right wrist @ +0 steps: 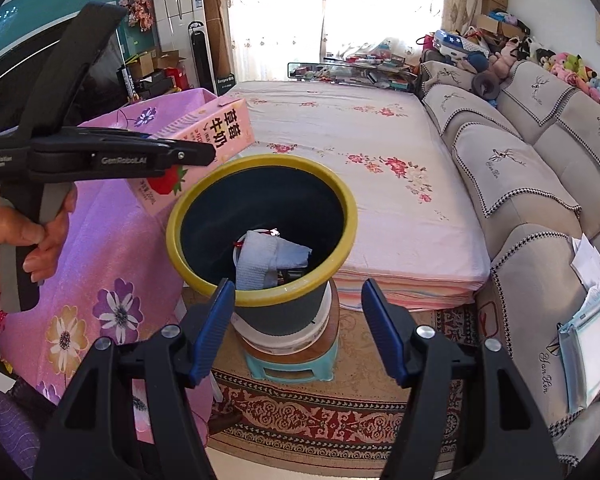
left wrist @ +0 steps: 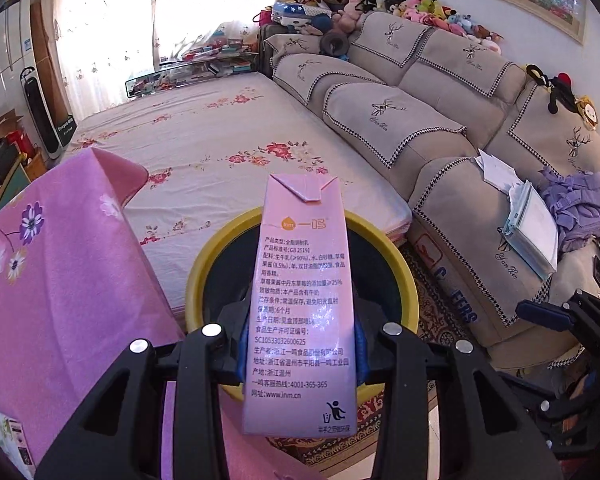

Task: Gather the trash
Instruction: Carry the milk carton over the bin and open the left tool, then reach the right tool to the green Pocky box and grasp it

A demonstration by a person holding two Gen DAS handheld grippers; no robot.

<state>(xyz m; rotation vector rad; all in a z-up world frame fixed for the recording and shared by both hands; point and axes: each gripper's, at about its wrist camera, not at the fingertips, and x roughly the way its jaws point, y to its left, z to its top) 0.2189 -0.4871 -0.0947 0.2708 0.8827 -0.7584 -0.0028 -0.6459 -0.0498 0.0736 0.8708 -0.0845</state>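
Note:
A pink strawberry-milk carton stands between the blue pads of my left gripper, which is shut on its sides. The carton hangs over a dark bin with a yellow rim. In the right wrist view the same carton sits tilted just left of the bin's rim, in the left gripper held by a hand. Crumpled light-blue trash lies inside the bin. My right gripper is open and empty at the bin's near side, and it also shows at the right edge as the right gripper.
The bin stands on a teal stool over a patterned rug. A table under a pink flowered cloth is close on the left. A floral-sheeted mattress lies behind, and a beige sofa with papers runs along the right.

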